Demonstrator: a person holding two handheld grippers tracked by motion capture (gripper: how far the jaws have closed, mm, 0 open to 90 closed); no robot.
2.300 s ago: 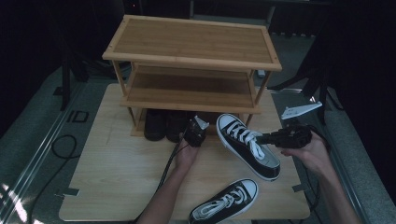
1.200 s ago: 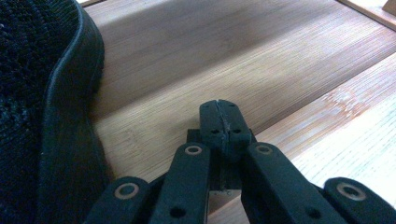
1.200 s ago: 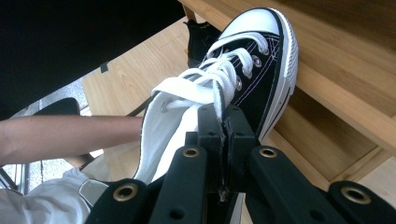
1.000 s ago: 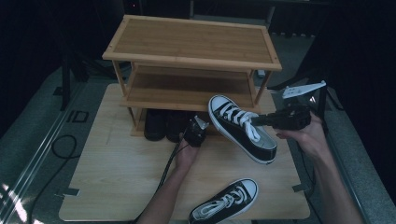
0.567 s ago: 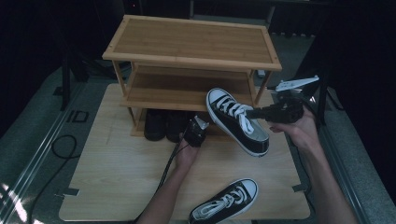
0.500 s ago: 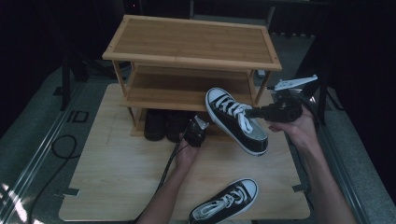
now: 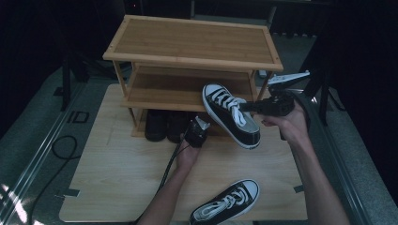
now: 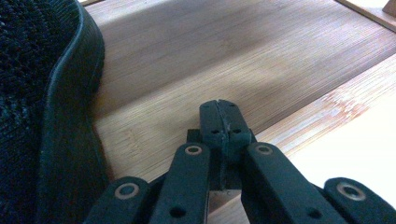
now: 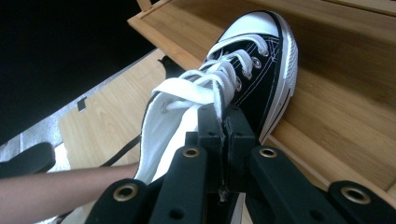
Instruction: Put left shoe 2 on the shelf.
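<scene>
A black canvas sneaker [image 7: 230, 115] with white laces and toe cap hangs in the air, toe pointing at the bamboo shoe rack [image 7: 192, 42]. My right gripper [image 7: 244, 107] is shut on its upper edge near the laces. In the right gripper view the sneaker [image 9: 243, 70] has its toe over the middle shelf [image 9: 355, 107], and the right gripper [image 9: 223, 116] pinches the collar. My left gripper [image 7: 199, 124] is shut and empty, low in front of the rack. In the left gripper view the left gripper [image 8: 219, 107] points at the bamboo beside a dark shoe [image 8: 42, 93].
The matching sneaker [image 7: 225, 202] lies on the wooden board [image 7: 117, 178] near its front edge. A pair of dark shoes [image 7: 164, 124] stands under the rack's lowest shelf. A black cable [image 7: 56, 154] loops on the grey floor to the left. Dark stands rise at the right.
My right gripper has carried the sneaker up off the board and left toward the rack, so its toe now reaches the middle shelf. The left gripper has stayed put.
</scene>
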